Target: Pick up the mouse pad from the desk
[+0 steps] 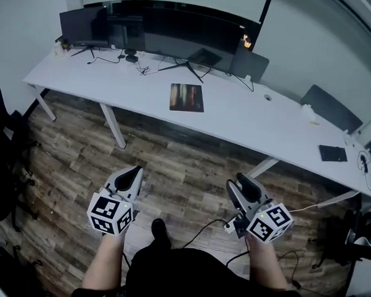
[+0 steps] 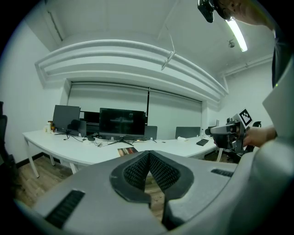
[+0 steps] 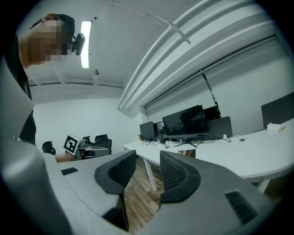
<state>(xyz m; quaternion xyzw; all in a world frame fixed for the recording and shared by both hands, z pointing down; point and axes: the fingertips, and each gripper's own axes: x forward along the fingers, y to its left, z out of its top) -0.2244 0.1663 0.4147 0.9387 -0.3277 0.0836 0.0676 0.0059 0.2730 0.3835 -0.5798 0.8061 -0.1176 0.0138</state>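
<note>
Listing, largest first.
Tabletop (image 1: 248, 126): long, white.
Mouse pad (image 1: 187, 97): lies flat near the tabletop's middle, short of its front edge. Probably light, thin and floppy, with a grippy underside; best pinched at a near corner or edge.
Left claw (image 1: 133, 172): pressed together, empty.
Right claw (image 1: 241, 180): spread, empty.
Both claws are well apart from the pad.

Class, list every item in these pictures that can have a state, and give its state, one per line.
Dark rectangular printed mouse pad: lying flat on the long white desk, untouched.
Wide black monitor: screen dark.
Left gripper: jaws together, empty.
Right gripper: jaws apart, empty.
</note>
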